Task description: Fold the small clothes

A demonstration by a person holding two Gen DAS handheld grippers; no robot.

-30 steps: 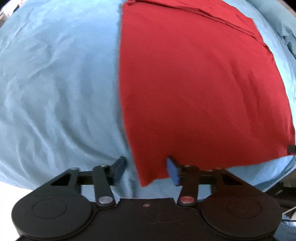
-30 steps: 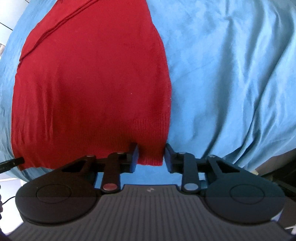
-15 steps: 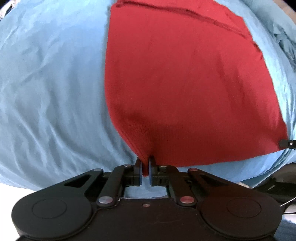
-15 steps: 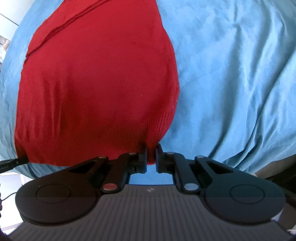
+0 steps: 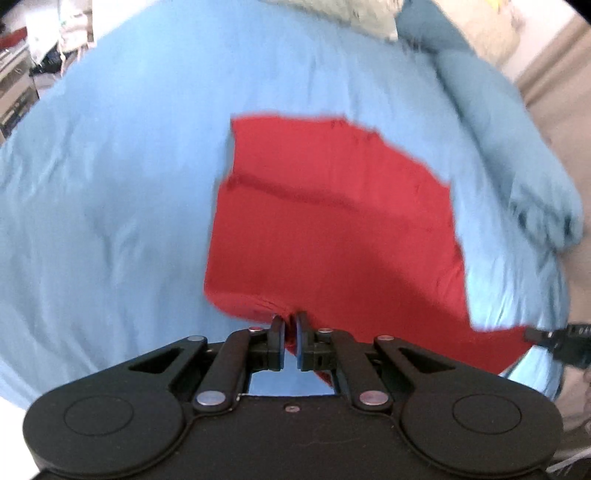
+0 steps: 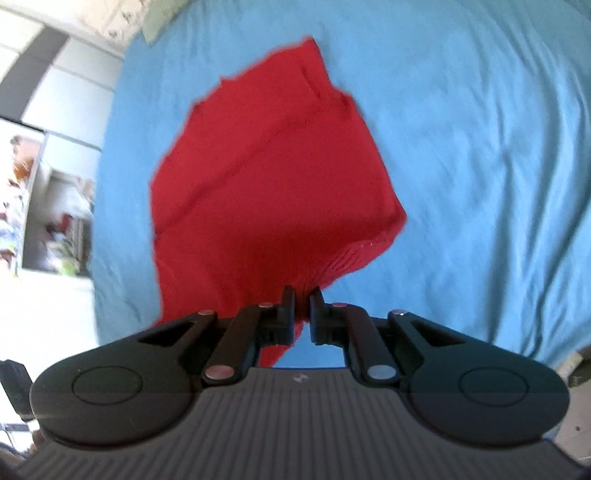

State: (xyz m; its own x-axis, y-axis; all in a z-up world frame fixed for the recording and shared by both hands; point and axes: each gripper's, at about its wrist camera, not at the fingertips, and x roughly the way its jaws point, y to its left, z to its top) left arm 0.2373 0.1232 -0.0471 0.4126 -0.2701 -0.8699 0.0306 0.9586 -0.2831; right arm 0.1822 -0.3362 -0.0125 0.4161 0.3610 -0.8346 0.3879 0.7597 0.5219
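Note:
A red knitted garment (image 5: pixel 332 229) lies partly on a light blue bed sheet (image 5: pixel 110 184), its near hem lifted off the sheet. My left gripper (image 5: pixel 290 323) is shut on the hem's left corner, with red cloth pinched between the blue pads. In the right wrist view the same red garment (image 6: pixel 273 177) hangs up toward my right gripper (image 6: pixel 302 295), which is shut on the ribbed right corner of the hem. The far part, with the folded sleeves, still rests on the sheet. The tip of the right gripper (image 5: pixel 554 338) shows at the left wrist view's right edge.
The blue sheet (image 6: pixel 480 147) covers the whole bed and is wrinkled. A rumpled blue blanket (image 5: pixel 498 140) and a pale pillow (image 5: pixel 351 11) lie at the far end. White cupboards and shelves (image 6: pixel 48 166) stand beyond the bed's left side.
Both grippers closed on the hem corners of the red garment and then rose, lifting the near edge off the sheet. The garment now looks smaller and farther below.

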